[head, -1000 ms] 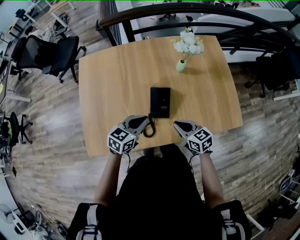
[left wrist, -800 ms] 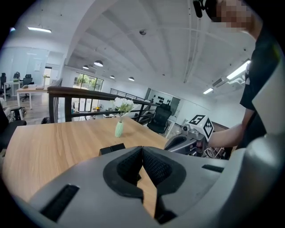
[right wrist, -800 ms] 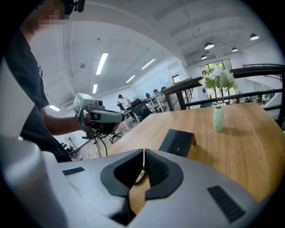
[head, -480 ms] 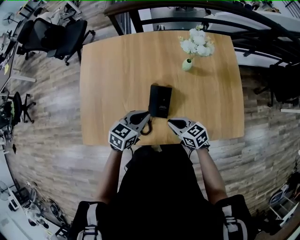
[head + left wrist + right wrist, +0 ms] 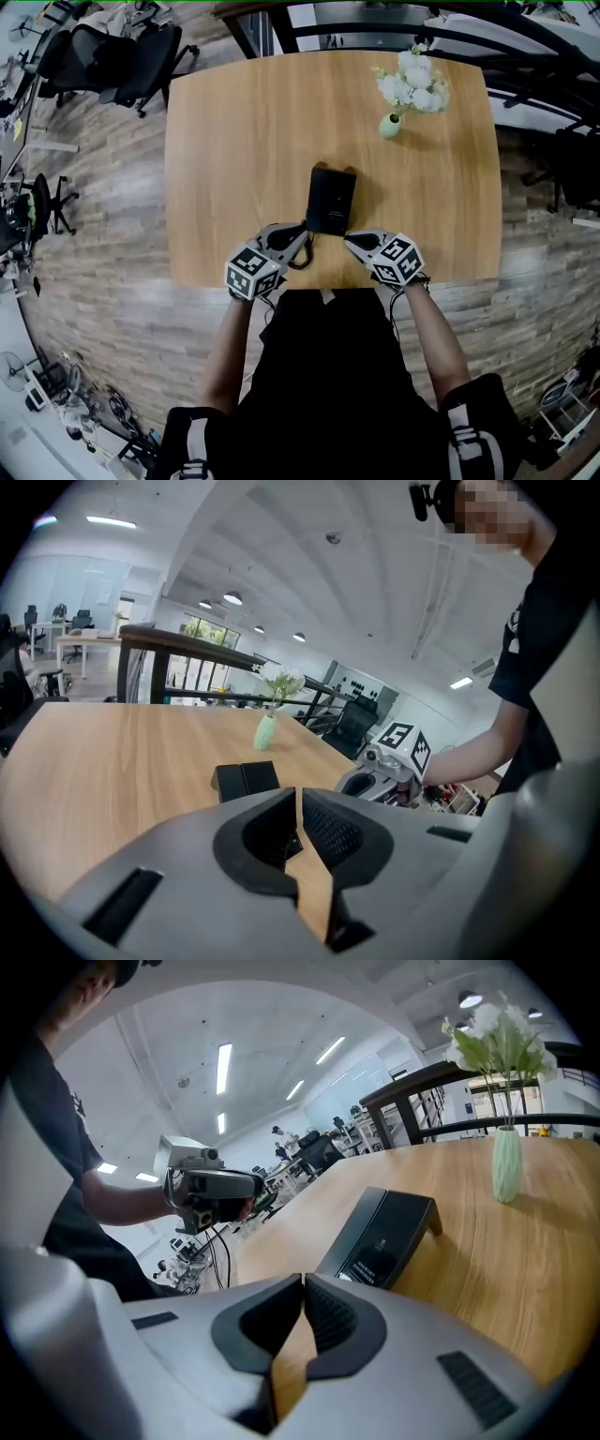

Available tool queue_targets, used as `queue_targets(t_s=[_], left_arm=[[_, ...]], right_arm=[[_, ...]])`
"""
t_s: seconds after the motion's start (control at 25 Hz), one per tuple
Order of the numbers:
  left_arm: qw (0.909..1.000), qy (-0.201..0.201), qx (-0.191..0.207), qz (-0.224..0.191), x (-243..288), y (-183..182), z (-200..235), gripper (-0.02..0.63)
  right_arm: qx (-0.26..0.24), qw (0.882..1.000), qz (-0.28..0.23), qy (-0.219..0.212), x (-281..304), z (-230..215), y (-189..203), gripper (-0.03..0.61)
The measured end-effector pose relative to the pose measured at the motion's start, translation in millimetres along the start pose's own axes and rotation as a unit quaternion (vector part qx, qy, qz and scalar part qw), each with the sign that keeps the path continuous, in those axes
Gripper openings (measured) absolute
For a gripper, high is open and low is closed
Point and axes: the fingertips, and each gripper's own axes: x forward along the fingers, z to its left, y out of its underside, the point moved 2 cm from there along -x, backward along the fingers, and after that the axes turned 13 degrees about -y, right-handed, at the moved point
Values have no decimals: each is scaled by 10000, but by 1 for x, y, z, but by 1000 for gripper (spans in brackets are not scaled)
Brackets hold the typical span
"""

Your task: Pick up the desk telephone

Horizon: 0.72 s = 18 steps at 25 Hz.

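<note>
Desk telephone (image 5: 331,200) rests on the table (image 5: 234,141). Left gripper (image 5: 302,232) and right gripper (image 5: 351,242) flank its near end, both jaws closed together, empty

The right gripper (image 5: 303,1283) has its jaws pressed together with nothing between them, their tips over the near edge of a wooden table (image 5: 534,1279). Just beyond the tips a black desk telephone (image 5: 384,1237) lies on the table, its far end propped up on a foot. Farther right stands a pale green vase (image 5: 506,1168) of white flowers (image 5: 495,1040), and at left a person's hand holds the left gripper (image 5: 251,1185) off the table's edge, a cable (image 5: 220,1260) hanging below it.
</note>
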Motion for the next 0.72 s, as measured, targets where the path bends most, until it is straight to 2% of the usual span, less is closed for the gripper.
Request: queue_targets(t_s=[0.24, 0.36, 0.48, 0.56, 0.72], left_arm=[[9993, 323, -157, 121, 22, 12, 23, 23], [9975, 495, -443, 241, 37, 21, 36, 27], [9951, 620, -631, 432, 51, 32, 49, 60], [9938, 675, -659, 595, 62, 40, 57, 101], [9916, 763, -659, 807, 83, 51, 66, 129]], right_arm=[[425, 9990, -120, 91, 10, -18, 11, 25], [654, 9969, -363, 229, 8, -31, 12, 26], [813, 9946, -514, 397, 9, -46, 12, 26], [874, 9936, -529, 480, 10, -57, 13, 28], [952, 9923, -556, 573, 11, -73, 16, 34]])
